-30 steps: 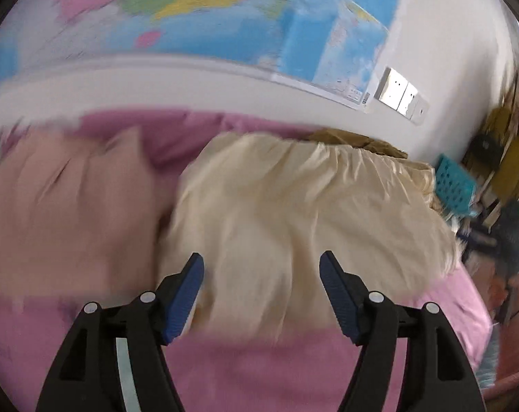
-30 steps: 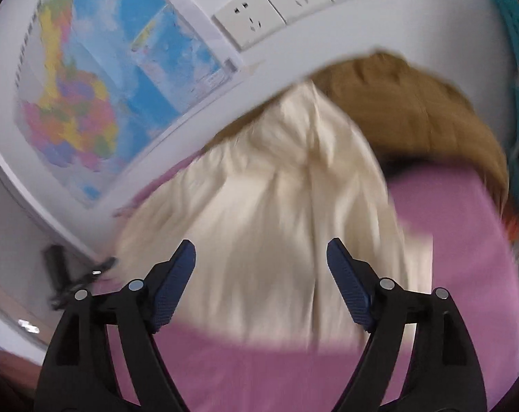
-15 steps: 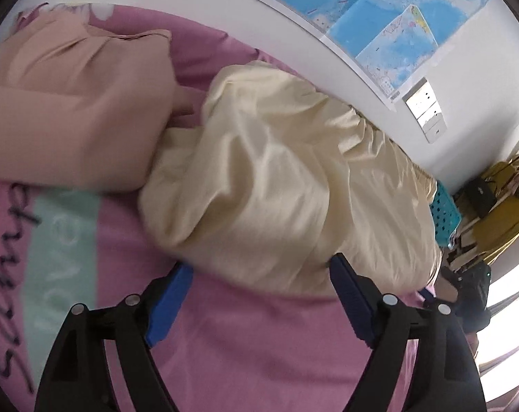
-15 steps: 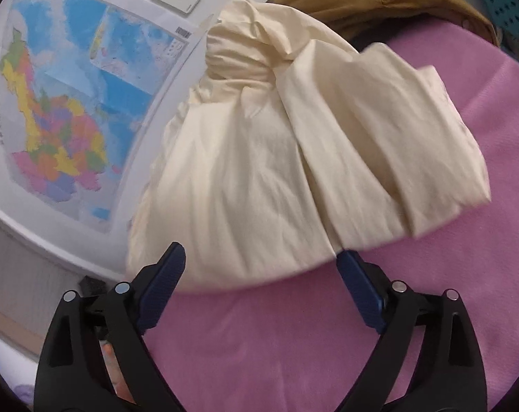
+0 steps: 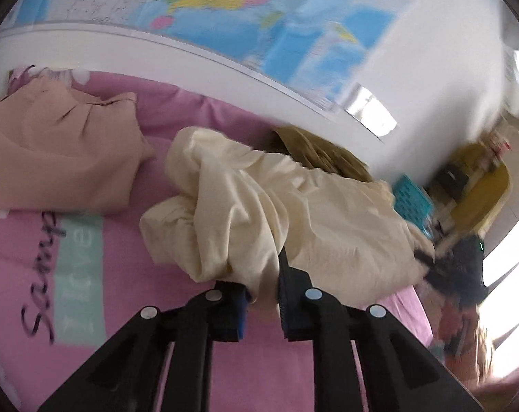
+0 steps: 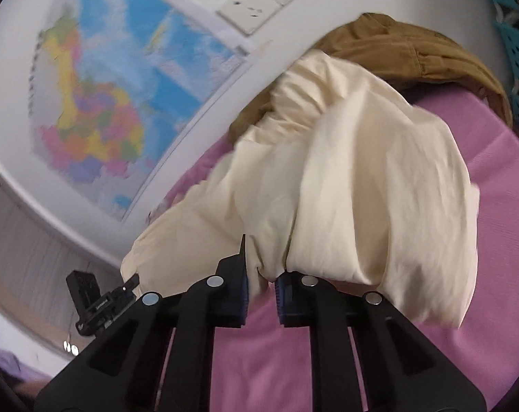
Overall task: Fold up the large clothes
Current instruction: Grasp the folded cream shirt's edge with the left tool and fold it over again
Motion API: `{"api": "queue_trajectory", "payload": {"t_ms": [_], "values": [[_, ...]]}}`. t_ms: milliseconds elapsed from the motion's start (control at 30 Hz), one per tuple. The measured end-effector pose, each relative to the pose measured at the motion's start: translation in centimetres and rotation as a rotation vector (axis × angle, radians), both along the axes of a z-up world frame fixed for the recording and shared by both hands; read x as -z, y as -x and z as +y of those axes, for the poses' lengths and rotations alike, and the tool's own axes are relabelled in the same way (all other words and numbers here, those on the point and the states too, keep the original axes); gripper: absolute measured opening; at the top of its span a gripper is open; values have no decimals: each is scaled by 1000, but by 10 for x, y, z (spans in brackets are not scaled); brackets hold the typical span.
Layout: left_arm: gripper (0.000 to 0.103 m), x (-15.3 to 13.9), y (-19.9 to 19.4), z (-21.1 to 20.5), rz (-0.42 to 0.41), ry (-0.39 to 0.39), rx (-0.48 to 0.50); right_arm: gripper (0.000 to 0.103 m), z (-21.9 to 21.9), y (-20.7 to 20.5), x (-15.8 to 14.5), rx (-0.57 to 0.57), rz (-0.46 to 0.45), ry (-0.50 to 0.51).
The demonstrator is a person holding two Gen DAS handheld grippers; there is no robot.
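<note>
Left gripper: jaws closing, blue pads pinching a bunched edge of the cream garment; right gripper: jaws closing too, a fold of the same cream garment nipped between its pads; cloth hangs out of both grips in soft creases, thin woven cotton by the look, matte.

Garment sits crumpled on the pink bedspread, heaped toward the wall; behind it, touching, a brown garment, heavier twill with a stitched seam.

Containers: a teal perforated basket at the bed's far edge, plastic, round holes; contents cannot be made out.

Left view only: a peach garment lying flat on the spread, apart from the cream one; teal band and black script printed on the spread; cluttered yellow furniture at right, blurred.

Right view only: white wall sockets above the brown cloth; a small black device on a mount beside the gripper; grey blind at lower left.

Both views: coloured wall map, glossy paper, motion-blurred.
</note>
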State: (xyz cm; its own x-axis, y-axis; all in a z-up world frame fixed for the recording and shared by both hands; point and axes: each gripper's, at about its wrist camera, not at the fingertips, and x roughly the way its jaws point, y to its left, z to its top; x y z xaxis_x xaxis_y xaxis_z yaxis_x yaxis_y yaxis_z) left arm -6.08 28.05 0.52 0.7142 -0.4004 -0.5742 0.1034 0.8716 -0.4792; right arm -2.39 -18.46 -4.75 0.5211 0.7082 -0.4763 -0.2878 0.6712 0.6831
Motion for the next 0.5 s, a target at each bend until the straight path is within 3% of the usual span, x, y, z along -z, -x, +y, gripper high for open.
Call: {"api": "queue_trajectory", "payload": {"t_ms": [167,233,300,367,500], "values": [[27,27,27,-7,76,-101,38,28,-5,10,38,-2,130,79],[29,21,35,-7,50,-121,30,40,-7,15,43,-4,142,94],[29,4,50,-11,-25,-180,31,67,-13,30,37,-30,107,90],[43,-10,63,-9,-86,-216,35,71,-17,49,28,-51,58,133],[47,-28,66,-12,-141,-212,57,67,-40,76,5,48,-65,241]]}}
